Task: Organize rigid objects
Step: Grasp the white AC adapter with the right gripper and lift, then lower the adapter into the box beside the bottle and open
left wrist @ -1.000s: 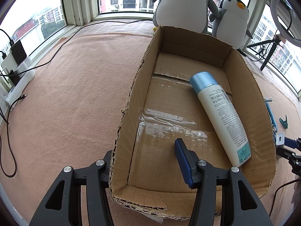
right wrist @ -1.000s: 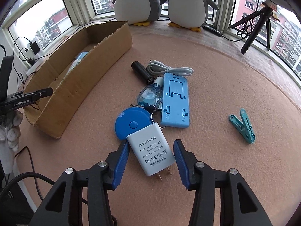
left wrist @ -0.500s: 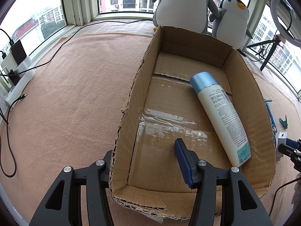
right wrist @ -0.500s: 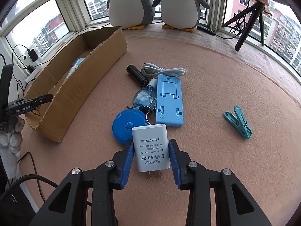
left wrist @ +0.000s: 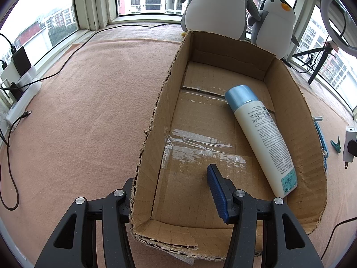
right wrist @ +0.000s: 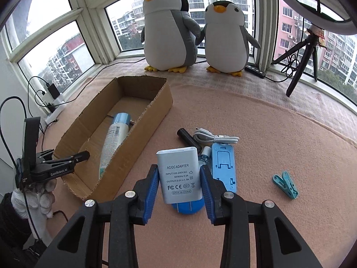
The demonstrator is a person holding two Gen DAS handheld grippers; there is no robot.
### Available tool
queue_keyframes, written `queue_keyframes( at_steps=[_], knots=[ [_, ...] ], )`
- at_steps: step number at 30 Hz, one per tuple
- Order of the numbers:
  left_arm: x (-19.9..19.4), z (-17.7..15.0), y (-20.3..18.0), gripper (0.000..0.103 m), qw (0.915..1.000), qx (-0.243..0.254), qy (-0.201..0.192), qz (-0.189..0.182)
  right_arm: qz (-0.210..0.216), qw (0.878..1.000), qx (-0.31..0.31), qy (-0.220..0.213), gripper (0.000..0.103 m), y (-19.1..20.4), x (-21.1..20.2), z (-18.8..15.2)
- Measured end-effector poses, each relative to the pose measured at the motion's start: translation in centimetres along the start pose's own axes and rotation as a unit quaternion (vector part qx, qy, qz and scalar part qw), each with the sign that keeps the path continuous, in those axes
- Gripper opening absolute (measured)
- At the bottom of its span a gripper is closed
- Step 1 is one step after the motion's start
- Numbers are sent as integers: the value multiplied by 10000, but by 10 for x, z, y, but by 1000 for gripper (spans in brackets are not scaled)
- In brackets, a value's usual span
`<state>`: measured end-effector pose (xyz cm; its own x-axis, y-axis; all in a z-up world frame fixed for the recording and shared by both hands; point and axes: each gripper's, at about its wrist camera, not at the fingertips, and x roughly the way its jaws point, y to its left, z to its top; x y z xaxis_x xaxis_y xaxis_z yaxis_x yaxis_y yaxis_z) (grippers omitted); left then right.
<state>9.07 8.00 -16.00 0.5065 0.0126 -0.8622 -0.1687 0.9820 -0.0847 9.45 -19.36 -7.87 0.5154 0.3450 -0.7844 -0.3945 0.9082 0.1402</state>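
My right gripper (right wrist: pixel 179 178) is shut on a white AC/DC adapter (right wrist: pixel 178 174) and holds it above the pink cloth, prongs toward me. The adapter also shows at the far right of the left wrist view (left wrist: pixel 349 144). An open cardboard box (right wrist: pixel 145 131) lies to the left with a white bottle with a blue cap (right wrist: pixel 113 138) on its floor. My left gripper (left wrist: pixel 171 189) is open and straddles the near left wall of the box (left wrist: pixel 156 116): one finger outside, one inside, near the bottle (left wrist: pixel 261 134).
On the cloth beyond the adapter lie a blue phone stand (right wrist: pixel 223 165), a black cylinder (right wrist: pixel 186 137), a coiled white cable (right wrist: pixel 214 137), a blue round tape measure (right wrist: pixel 189 207) and a teal clothespin (right wrist: pixel 285 184). Two plush penguins (right wrist: pixel 169 26) and a tripod (right wrist: pixel 301 62) stand by the windows.
My right gripper closed on the adapter and lifted it off the cloth. The left gripper and the box have stayed still.
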Motion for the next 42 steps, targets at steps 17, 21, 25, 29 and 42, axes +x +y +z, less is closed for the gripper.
queue_keyframes(
  at_steps=[17,21,25,29,42],
  knots=[
    [1,-1,0,56,10000,-23,-4,-9,364,9991,-138,-180,34,74,54,67],
    [1,-1,0,56,10000,-26,-5,-11,345,9992,-153,-105,34,82,68,70],
    [1,-1,0,56,10000,-25,-5,-10,323,9994,-151,-27,34,87,80,71],
    [1,-1,0,56,10000,-21,-6,-9,312,9994,-151,14,34,88,85,71],
    [0,-2,1,56,10000,-31,-12,-10,301,9993,75,-223,68,76,71,75]
  ],
)
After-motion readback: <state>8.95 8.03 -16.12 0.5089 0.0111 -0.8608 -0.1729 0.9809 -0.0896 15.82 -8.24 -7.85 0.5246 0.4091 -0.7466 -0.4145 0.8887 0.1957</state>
